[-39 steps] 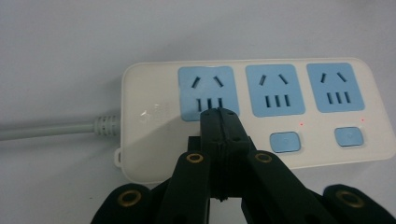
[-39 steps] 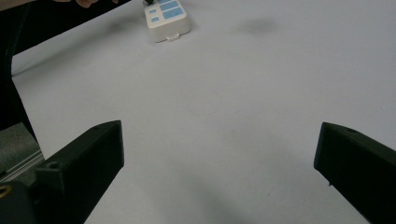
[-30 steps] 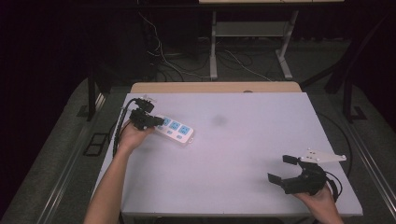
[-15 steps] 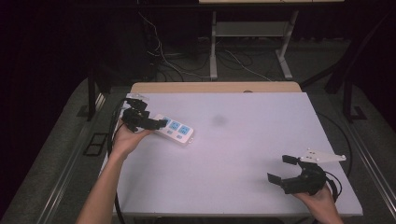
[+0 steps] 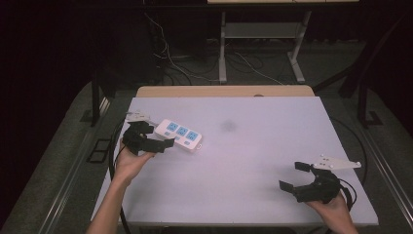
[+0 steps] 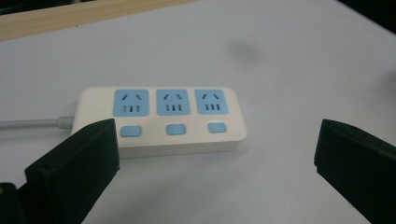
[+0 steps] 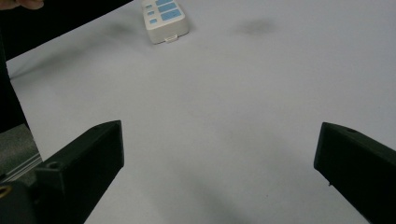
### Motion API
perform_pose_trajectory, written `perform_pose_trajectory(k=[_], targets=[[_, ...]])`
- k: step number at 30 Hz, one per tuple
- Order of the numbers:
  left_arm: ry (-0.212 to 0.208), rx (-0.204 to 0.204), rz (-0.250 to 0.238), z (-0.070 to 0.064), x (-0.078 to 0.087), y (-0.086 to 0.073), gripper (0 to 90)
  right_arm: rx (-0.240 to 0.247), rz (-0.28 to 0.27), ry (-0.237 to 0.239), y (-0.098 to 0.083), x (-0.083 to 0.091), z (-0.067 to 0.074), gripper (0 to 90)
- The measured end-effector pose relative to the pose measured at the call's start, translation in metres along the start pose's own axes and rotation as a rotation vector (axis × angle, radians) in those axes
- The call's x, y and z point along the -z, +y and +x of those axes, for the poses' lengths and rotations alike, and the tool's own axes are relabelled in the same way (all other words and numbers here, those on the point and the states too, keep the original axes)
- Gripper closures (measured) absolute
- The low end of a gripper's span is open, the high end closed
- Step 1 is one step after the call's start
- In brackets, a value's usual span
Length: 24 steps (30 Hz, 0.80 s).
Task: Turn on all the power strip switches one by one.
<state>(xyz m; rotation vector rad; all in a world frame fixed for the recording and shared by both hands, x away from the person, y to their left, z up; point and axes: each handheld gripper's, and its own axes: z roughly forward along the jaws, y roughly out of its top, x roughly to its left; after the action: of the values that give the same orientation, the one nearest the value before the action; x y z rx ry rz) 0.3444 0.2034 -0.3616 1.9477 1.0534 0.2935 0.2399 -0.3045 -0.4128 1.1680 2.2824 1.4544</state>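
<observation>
A white power strip [image 5: 179,133] with three blue sockets and three blue buttons lies on the white table [image 5: 243,161] at its left. Its grey cord runs off to the left. My left gripper [image 5: 153,138] hovers just in front of the strip, open, with nothing between its jaws. In the left gripper view the strip [image 6: 163,117] lies just beyond the two spread jaws. My right gripper [image 5: 296,176] rests open near the table's front right corner, far from the strip. The right gripper view has the strip's end [image 7: 164,18] at the top.
A dark smudge [image 5: 227,126] marks the table's middle. A wooden strip [image 5: 224,91] edges the far side. Cables and metal table legs [image 5: 223,44] lie on the floor beyond.
My left gripper has drawn back toward the table's front, away from the strip, and now sits lower in the high view. The right gripper has stayed put.
</observation>
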Motion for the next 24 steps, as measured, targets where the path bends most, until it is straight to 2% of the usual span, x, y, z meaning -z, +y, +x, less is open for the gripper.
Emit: perform_pose_trajectory(k=[4,9,14,24], targets=[[-0.019,0.006,-0.018,-0.007,0.003,-0.010,0.0,0.002,0.001,0.000,0.000,0.000,0.000,1.6],[-0.022,-0.007,-0.039,-0.015,0.008,-0.019,0.0,0.003,0.002,0.001,0.000,-0.001,0.000,1.6],[-0.035,0.005,-0.062,-0.023,0.009,-0.031,0.0,0.001,0.004,0.001,0.000,0.000,0.001,1.6],[-0.090,-0.039,-0.070,-0.051,0.003,-0.054,0.0,0.004,0.006,0.005,0.000,-0.001,0.002,1.6]])
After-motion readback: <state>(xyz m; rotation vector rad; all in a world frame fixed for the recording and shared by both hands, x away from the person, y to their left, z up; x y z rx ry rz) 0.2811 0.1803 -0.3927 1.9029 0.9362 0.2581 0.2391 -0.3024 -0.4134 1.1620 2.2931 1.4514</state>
